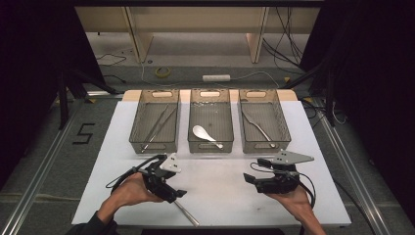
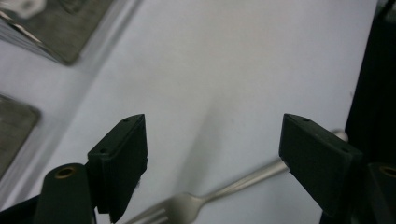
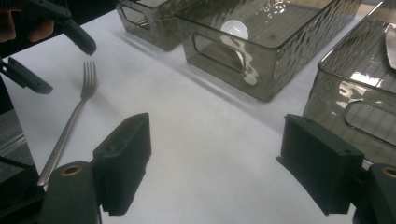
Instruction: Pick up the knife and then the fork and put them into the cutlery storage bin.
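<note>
A metal fork (image 1: pixel 187 215) lies on the white table top (image 1: pixel 220 196) near its front edge, with its handle running toward me. My left gripper (image 1: pixel 179 194) hovers over the tine end, jaws wide apart. In the left gripper view the fork (image 2: pixel 196 203) lies on the table between and below the open jaws of my left gripper (image 2: pixel 215 154), and neither pad touches it. In the right gripper view the fork (image 3: pixel 70 123) lies at the left under the left gripper (image 3: pixel 53 58). My right gripper (image 1: pixel 255 170) stands open and empty over the table at the right, and its jaws (image 3: pixel 215 163) hold nothing.
Three smoky clear bins stand in a row at the back of the table. The left bin (image 1: pixel 152 146) holds long thin metal tongs (image 1: pixel 156 125), the middle bin (image 1: pixel 210 148) a white spoon (image 1: pixel 204 133), the right bin (image 1: pixel 266 146) a metal utensil (image 1: pixel 259 128).
</note>
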Demonstrator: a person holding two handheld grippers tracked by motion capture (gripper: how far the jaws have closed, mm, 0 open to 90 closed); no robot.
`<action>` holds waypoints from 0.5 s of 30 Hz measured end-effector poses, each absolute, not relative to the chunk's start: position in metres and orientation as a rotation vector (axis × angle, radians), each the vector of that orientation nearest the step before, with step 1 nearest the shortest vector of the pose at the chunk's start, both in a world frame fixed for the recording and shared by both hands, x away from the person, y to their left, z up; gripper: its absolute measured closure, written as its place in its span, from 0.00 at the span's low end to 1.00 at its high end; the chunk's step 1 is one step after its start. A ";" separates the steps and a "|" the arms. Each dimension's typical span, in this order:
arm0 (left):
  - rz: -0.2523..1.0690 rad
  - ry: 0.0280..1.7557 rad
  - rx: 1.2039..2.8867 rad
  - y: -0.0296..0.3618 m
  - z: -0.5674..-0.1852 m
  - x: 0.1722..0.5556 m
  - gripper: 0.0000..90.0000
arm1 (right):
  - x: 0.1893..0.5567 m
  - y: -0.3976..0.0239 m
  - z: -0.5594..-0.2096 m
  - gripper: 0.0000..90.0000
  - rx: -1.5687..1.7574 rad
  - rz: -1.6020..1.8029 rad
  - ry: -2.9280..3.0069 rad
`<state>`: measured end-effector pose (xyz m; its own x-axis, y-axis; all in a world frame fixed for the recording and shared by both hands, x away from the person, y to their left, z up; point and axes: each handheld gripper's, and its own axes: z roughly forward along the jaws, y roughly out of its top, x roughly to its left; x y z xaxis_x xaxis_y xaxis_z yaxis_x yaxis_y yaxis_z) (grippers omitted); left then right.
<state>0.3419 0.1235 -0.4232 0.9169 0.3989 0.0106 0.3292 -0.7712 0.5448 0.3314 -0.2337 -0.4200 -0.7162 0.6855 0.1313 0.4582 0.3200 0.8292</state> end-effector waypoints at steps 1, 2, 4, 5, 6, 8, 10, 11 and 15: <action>0.172 0.506 2.550 0.122 -0.425 0.340 0.26 | 0.331 -0.233 -0.420 0.28 1.037 1.345 2.347; 0.170 0.486 2.581 0.121 -0.426 0.339 0.28 | 0.331 -0.233 -0.420 0.28 1.036 1.342 2.350; 0.151 0.464 2.616 0.119 -0.429 0.338 0.29 | 0.330 -0.232 -0.421 0.28 1.034 1.340 2.356; 0.146 0.455 2.630 0.119 -0.430 0.338 0.30 | 0.330 -0.232 -0.422 0.28 1.032 1.332 2.363; 0.152 0.449 2.638 0.119 -0.431 0.337 0.31 | 0.330 -0.232 -0.422 0.28 1.033 1.332 2.364; 0.127 0.447 2.657 0.120 -0.435 0.338 0.34 | 0.330 -0.231 -0.423 0.28 1.032 1.329 2.370; 0.106 0.433 2.679 0.120 -0.439 0.338 0.36 | 0.330 -0.230 -0.423 0.29 1.031 1.330 2.371; 0.103 0.422 2.697 0.120 -0.441 0.337 0.37 | 0.329 -0.230 -0.423 0.28 1.032 1.325 2.374; 0.099 0.370 2.759 0.116 -0.447 0.336 0.40 | 0.329 -0.230 -0.424 0.29 1.030 1.325 2.372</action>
<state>0.3358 0.1159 -0.4465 0.9635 0.2670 0.0219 0.2422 -0.9032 0.3543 0.3292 -0.2299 -0.4236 -0.7247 0.6771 0.1282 0.4641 0.3420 0.8171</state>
